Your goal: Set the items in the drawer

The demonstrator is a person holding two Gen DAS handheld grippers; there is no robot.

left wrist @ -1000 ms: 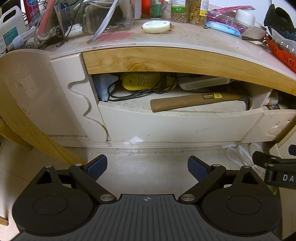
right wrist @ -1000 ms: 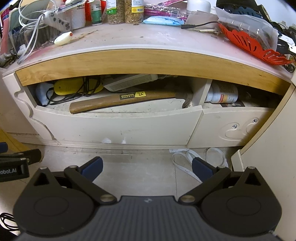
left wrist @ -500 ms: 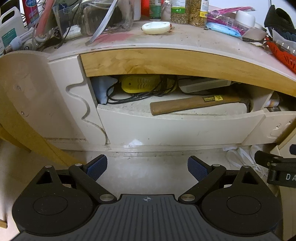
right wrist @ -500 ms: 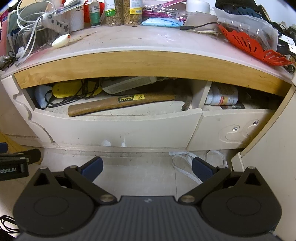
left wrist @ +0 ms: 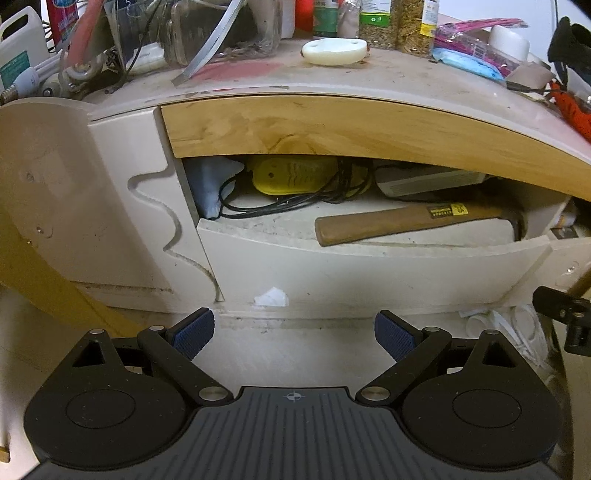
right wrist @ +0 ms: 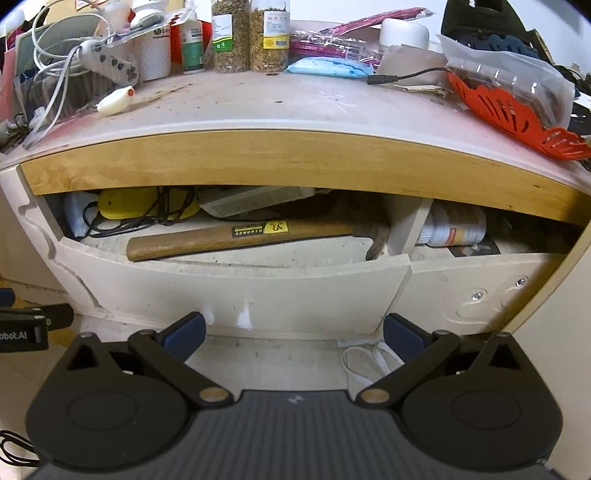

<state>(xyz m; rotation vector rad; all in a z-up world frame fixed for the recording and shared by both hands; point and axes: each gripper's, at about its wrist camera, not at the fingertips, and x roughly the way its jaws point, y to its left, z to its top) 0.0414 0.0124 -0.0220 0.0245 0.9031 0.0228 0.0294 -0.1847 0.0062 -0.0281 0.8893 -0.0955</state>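
A cream drawer stands pulled out under a wooden desk edge. In it lie a wooden-handled hammer, a yellow device with black cable, and a grey flat box. My left gripper hangs open below the drawer front, holding nothing. My right gripper is open too, just under the drawer front, empty. Each gripper's body shows at the edge of the other's view.
The desk top is crowded: jars, a power strip, a blue packet, an orange slotted tool, a white oval piece. A second drawer to the right holds a bottle. White straps lie on the floor.
Both grippers have moved closer to the drawer and a little upward; the drawer front now fills more of each view. Both stay open and empty.
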